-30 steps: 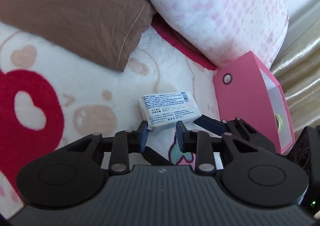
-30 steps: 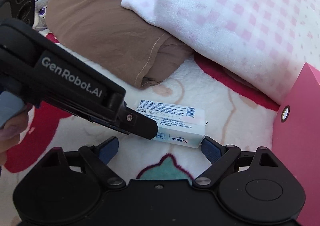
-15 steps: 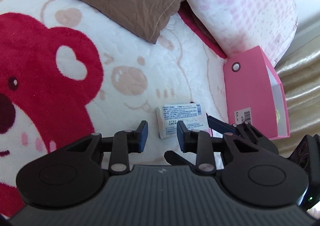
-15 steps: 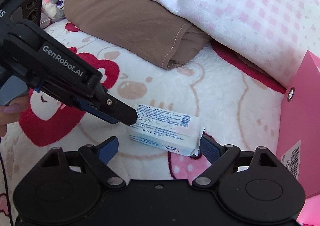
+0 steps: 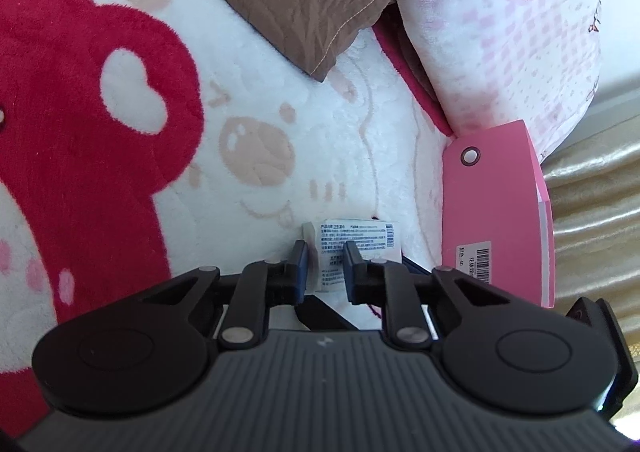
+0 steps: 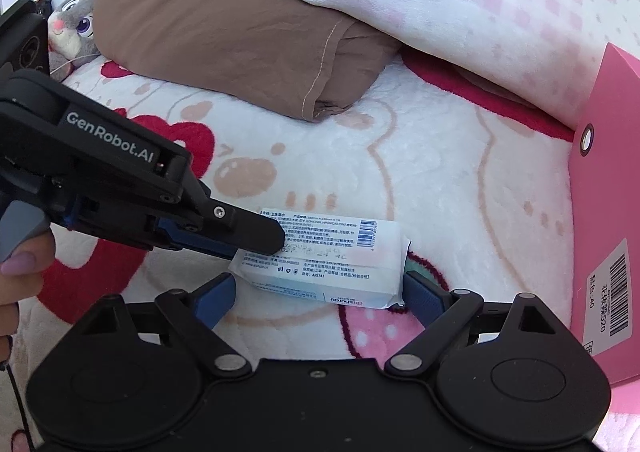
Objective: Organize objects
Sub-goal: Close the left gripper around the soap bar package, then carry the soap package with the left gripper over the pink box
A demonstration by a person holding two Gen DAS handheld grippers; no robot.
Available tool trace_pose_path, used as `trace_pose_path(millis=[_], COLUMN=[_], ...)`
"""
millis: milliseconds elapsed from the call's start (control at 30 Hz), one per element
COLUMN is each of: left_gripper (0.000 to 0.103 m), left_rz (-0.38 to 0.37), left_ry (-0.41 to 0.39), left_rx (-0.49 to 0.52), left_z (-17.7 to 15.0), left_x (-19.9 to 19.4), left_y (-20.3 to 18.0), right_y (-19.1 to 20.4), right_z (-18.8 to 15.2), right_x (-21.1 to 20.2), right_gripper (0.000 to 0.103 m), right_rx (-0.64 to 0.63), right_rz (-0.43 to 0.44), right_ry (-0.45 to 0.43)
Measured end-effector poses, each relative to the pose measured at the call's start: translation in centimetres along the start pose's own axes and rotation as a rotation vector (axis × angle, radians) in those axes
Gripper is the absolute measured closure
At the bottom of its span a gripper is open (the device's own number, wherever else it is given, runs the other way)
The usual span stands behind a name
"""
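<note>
Left gripper (image 6: 256,240), marked "GenRobot.AI", jaws clenched on white wipes pack (image 6: 332,264). Right gripper (image 6: 320,292) jaws released, flanking it. Barcode printed on top.

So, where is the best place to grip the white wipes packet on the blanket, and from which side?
Probably across the short width of the wipes packet, coming from above at its left end, where the left gripper pinches it. It lies flat on the blanket, long and soft, so its ends are too far apart. The right gripper is open around it.
</note>
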State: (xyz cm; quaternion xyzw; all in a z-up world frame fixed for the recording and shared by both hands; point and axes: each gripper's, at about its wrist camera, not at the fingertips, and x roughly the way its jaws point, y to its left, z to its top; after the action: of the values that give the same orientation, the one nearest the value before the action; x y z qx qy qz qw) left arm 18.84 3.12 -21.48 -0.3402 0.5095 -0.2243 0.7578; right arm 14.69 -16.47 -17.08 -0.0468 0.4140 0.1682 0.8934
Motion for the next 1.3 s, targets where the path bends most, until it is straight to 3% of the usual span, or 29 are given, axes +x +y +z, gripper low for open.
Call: trace_pose_path(millis=[233,533,800,1300], left_gripper=[0.086,0.084,0.082,0.081], left_rz=[0.011,0.063,0.104,0.084], left_ry=[-0.006,-0.003,-0.010,-0.096], left_rx=[0.018,0.111,0.217,0.371], left_z=[-0.1,-1.3,-4.2,-8.7], left_x=[-0.4,-3.0,-7.0,-13.1], left_y=[-0.8,-4.6,-8.9,-19.2], right_y=[0.3,2.0,3.1,2.7], right_z=[0.2,0.3,0.0,0.8], right_x=[-0.5,-3.9,-9.2,-19.9], right_gripper=[0.021,0.022,0.022,0.022], right_rx=[-0.013,-0.024,-0.079,-0.125], right_rz=[-0.026,-0.026,-0.007,-0.045], right_ry=[-0.012,-0.030,-0.078,-0.160])
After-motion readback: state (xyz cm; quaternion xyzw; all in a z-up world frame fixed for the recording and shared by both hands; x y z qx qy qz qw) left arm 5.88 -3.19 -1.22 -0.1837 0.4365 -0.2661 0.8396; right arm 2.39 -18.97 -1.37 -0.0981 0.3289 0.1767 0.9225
